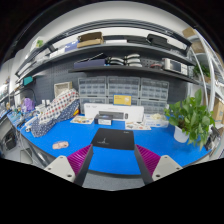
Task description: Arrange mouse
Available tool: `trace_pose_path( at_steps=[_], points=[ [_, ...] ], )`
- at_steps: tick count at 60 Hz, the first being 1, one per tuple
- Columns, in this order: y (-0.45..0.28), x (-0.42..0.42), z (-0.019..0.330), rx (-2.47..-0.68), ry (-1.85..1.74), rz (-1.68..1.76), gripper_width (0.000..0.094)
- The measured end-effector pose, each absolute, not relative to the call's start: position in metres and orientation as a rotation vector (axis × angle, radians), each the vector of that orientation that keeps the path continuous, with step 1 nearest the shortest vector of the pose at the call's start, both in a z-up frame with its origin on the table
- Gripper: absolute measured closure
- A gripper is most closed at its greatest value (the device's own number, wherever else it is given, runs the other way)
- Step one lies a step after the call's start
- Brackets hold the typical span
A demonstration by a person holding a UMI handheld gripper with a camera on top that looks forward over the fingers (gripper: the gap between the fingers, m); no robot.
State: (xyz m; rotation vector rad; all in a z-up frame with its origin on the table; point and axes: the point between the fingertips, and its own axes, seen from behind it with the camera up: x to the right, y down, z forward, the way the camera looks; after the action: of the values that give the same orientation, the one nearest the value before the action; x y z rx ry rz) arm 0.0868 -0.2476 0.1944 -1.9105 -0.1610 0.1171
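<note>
Our claw [113,160] hangs spread and empty above the blue tabletop [160,140]. We judge this the approach step. Next, we must find the mouse, unclear from here, near the black pad [113,139].

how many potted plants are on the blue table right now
1. The potted plant stands on the blue table, beyond the open claw and off to one side, past the black mouse pad. Others may be hidden behind the clutter.

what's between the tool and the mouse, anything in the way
No mouse can be made out in this view, so its path cannot be judged. The tool is open and holds nothing. Just ahead of its fingers a black mouse pad lies flat on the blue table. A potted plant stands off to one side.
</note>
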Motion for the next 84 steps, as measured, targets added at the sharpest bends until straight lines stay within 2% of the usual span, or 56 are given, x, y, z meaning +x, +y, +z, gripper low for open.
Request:
trace_pose_path(
  at_steps=[9, 22, 37, 51, 61, 73, 82, 84],
  points=[
    [-0.257, 0.063, 0.158, -1.950, -0.166, 0.123, 0.0096],
    [-0.254, -0.036, 0.078, -2.043, -0.182, 0.152, 0.0107],
    [-0.235, -0.171, 0.024, -2.138, -0.206, 0.205, 0.0108],
    [-0.183, -0.256, 0.003, -2.156, -0.192, 0.187, 0.0104],
    [-0.144, -0.285, -0.011, -2.171, -0.170, 0.149, 0.0114],
    [-0.105, -0.305, -0.010, -2.157, -0.174, 0.123, 0.0130],
    [-0.082, -0.319, -0.009, -2.160, -0.203, 0.123, 0.0208],
    [-0.079, -0.321, -0.009, -2.164, -0.206, 0.123, 0.0263]
  ],
)
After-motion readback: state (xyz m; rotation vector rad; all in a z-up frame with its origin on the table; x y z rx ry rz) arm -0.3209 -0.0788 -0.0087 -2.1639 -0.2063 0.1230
